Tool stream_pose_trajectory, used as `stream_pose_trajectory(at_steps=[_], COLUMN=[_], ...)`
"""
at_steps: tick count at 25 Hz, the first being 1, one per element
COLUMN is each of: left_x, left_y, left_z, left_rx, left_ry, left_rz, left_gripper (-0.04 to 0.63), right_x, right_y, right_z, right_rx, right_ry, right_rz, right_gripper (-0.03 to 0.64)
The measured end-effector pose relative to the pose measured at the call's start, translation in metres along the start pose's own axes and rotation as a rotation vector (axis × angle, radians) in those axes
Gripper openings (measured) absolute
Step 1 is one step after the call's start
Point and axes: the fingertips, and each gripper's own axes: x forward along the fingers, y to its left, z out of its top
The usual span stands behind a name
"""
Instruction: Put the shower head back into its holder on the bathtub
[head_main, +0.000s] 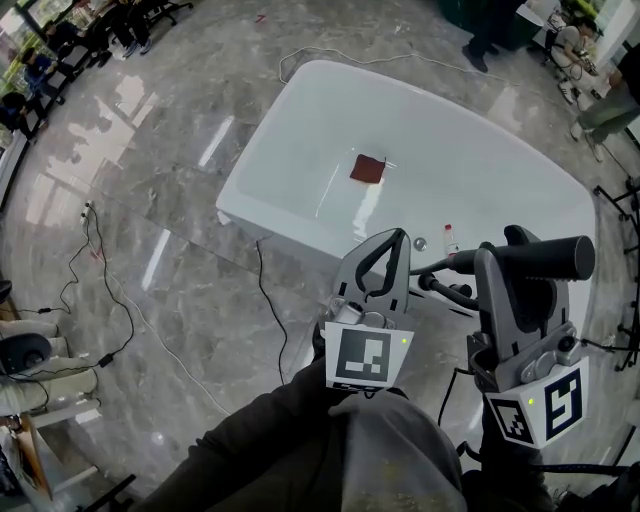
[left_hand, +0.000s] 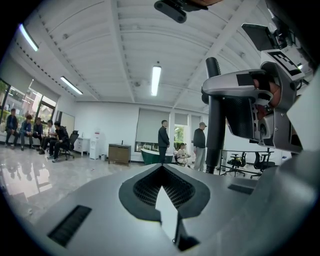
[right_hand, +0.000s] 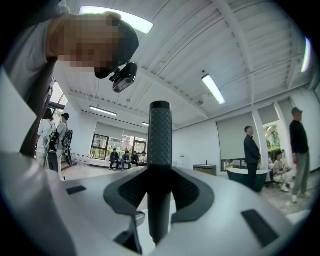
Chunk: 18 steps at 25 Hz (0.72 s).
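The white bathtub (head_main: 300, 150) fills the middle of the head view. My right gripper (head_main: 517, 243) is shut on the dark, textured handle of the shower head (head_main: 550, 258), which lies level over the tub's near rim. A dark hose (head_main: 438, 265) runs from it toward a black fitting (head_main: 452, 290) on that rim. In the right gripper view the shower head's handle (right_hand: 160, 145) stands upright between the pads of my right gripper (right_hand: 160, 172). My left gripper (head_main: 399, 236) hovers just left of it, its fingertips meeting on nothing. The left gripper view shows my left gripper (left_hand: 162, 169) with the shower head's handle (left_hand: 215, 125) to its right.
A dark red cloth (head_main: 368, 168) lies in the tub. A small white bottle (head_main: 450, 238) and a round metal knob (head_main: 420, 243) sit on the near rim. Cables (head_main: 105, 300) trail across the marble floor on the left. People (left_hand: 163, 140) stand by a green tub (left_hand: 156, 155) far off.
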Motion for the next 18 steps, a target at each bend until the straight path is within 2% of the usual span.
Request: stream_pose_trajectory(at_steps=[11,18], left_x=[0.006,0.012], left_y=[0.010,0.023], left_z=[-0.012,-0.021], left_rx=[-0.025,-0.044], left_ry=[0.019,0.035], left_rz=[0.012,0.021], left_gripper=[0.003,0.003], right_x=[0.022,0.042], right_y=[0.003,0.008], right_z=[-0.020,-0.012], right_rx=[0.002,-0.012], right_ry=[0.044,0.033], right_rz=[0.031,0.064], right_gripper=[0.135,0.136])
